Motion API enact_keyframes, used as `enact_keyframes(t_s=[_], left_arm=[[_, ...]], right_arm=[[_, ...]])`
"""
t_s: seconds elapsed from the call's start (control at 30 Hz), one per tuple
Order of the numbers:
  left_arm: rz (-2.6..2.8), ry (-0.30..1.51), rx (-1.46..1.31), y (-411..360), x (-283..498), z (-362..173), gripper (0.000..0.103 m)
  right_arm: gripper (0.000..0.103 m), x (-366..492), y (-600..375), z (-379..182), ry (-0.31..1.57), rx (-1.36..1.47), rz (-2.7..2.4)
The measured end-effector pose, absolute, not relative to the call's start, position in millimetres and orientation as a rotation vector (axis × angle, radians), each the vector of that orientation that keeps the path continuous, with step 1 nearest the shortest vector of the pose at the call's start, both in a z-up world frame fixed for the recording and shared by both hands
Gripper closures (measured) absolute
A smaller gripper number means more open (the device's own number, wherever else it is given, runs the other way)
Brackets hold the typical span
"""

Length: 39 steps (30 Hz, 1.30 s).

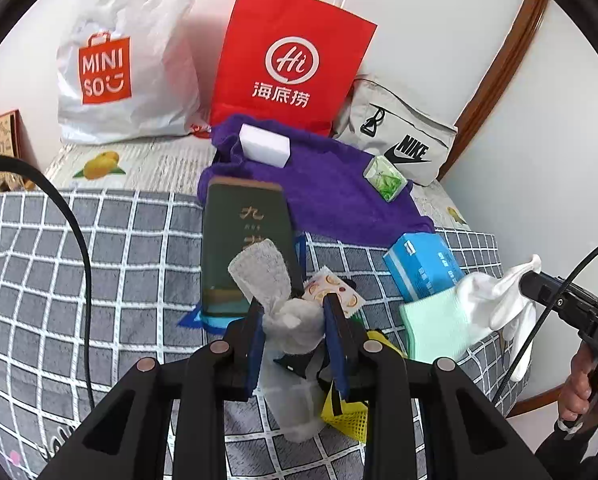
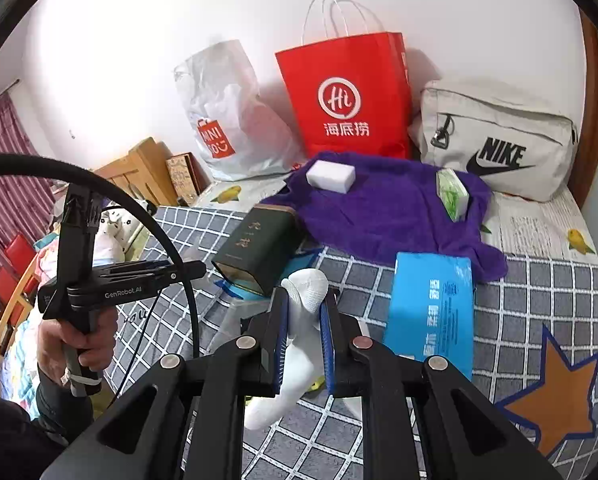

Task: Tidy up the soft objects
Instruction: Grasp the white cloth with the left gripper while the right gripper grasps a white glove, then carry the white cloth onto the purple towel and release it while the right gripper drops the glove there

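My left gripper (image 1: 293, 312) is shut on a bunched grey-white cloth (image 1: 259, 272), which sticks up above the blue pads and hangs below them. In the left wrist view my right gripper (image 1: 529, 280) is at the right edge with a white glove (image 1: 487, 300) dangling from it. The right wrist view shows the same white glove (image 2: 305, 286) pinched between the right gripper's (image 2: 305, 312) pads, its lower end hanging free. My left gripper (image 2: 201, 269) is seen side-on at the left, held by a hand. A purple towel (image 1: 331, 188) lies spread at the back.
On the towel sit a white sponge (image 1: 265, 146) and a green tissue pack (image 1: 385, 178). A dark green box (image 1: 247, 240), a blue tissue box (image 1: 423, 272) and a mint cloth (image 1: 439, 328) lie on the checked blanket (image 1: 119, 260). A red bag (image 1: 291, 60), a white Miniso bag (image 1: 119, 68) and a Nike bag (image 1: 403, 140) line the wall.
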State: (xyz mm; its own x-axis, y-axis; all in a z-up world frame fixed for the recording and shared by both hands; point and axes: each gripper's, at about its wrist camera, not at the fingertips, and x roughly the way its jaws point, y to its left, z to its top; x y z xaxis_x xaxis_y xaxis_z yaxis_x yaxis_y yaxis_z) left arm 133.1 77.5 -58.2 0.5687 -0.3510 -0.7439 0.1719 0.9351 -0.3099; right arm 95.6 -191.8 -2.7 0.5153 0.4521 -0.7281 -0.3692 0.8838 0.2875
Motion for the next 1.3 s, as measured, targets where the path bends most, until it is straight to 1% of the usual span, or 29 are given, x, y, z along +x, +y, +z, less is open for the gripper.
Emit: enact_keyframes(t_s=[0.37,0.67,1.3], left_arm=[[-0.346,0.900,-0.197,76,153,-33,0.076],[-0.344,0.891,-0.164,72,191,-19,0.076],[-0.352,0.955,-0.118,48,299,-35,0.076]], right_arm=[[0.088,121,-199,6,0.870,0.106,0.488],[0.088,161,-203,7,0.852,0.093,0.486],[0.089,266,-222,2,0.788,0.134,0.417]])
